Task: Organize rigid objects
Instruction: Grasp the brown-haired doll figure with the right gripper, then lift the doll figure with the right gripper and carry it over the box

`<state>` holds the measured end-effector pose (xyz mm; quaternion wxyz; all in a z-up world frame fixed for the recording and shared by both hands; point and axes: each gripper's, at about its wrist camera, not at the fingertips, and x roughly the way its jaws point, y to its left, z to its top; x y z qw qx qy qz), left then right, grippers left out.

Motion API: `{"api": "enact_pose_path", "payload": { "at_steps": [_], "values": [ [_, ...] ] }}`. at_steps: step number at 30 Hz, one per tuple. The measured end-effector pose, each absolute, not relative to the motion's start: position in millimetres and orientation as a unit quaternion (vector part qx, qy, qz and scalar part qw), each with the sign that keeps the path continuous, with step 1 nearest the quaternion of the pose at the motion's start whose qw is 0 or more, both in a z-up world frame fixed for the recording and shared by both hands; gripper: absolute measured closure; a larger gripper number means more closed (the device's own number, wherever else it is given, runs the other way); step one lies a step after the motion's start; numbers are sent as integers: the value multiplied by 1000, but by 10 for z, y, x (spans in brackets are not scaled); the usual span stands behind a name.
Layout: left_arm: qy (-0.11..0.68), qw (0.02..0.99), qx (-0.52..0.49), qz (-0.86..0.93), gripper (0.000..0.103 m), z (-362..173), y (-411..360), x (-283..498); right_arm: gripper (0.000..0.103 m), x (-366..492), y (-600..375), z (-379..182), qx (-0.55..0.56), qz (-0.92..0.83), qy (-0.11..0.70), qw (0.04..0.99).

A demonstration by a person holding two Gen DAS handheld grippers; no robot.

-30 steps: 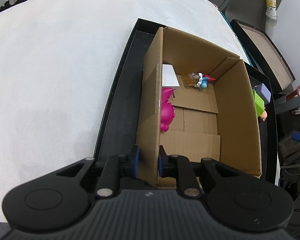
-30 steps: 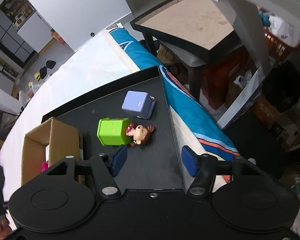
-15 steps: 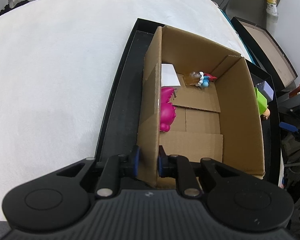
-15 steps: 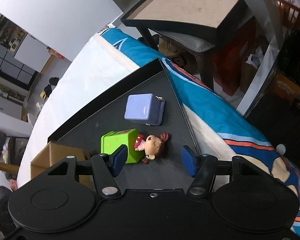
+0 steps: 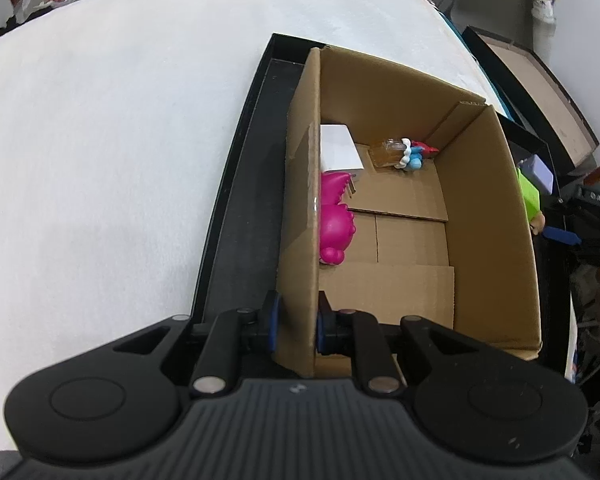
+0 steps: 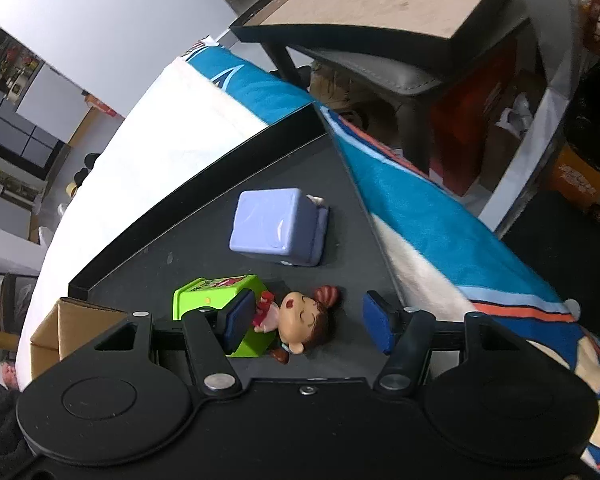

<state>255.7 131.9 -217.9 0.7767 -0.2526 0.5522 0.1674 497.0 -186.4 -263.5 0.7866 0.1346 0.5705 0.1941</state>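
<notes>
Our left tongs clamp the brown cardboard box's near wall. Our right tongs, jaws just widening, straddle the brown-haired doll figurine beside the lime-green plastic cube on the black tray, touching nothing.

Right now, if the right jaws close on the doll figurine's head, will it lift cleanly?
Probably stiff: the brown-haired doll figurine looks like hard moulded plastic. Its rounded glossy head may slip or pivot. The attached green cube base likely makes it hang lopsided.
</notes>
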Motion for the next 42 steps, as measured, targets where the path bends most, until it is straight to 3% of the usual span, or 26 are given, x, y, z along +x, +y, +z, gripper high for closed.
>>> {"api": "enact_pose_path", "payload": {
  "at_steps": [6,10,42],
  "values": [
    [553,776,-252,169,87,-2183,1322,2578,44,4948,-1737,-2677,108,195,570,791],
    [556,776,-247,169,87,-2185,1305,2591,67,4903,-1710,-2695,101,205,577,784],
    [559,775,-243,167,87,-2261,1385,2535,68,4230,-2098,-2302,77,151,584,794]
  ]
}}
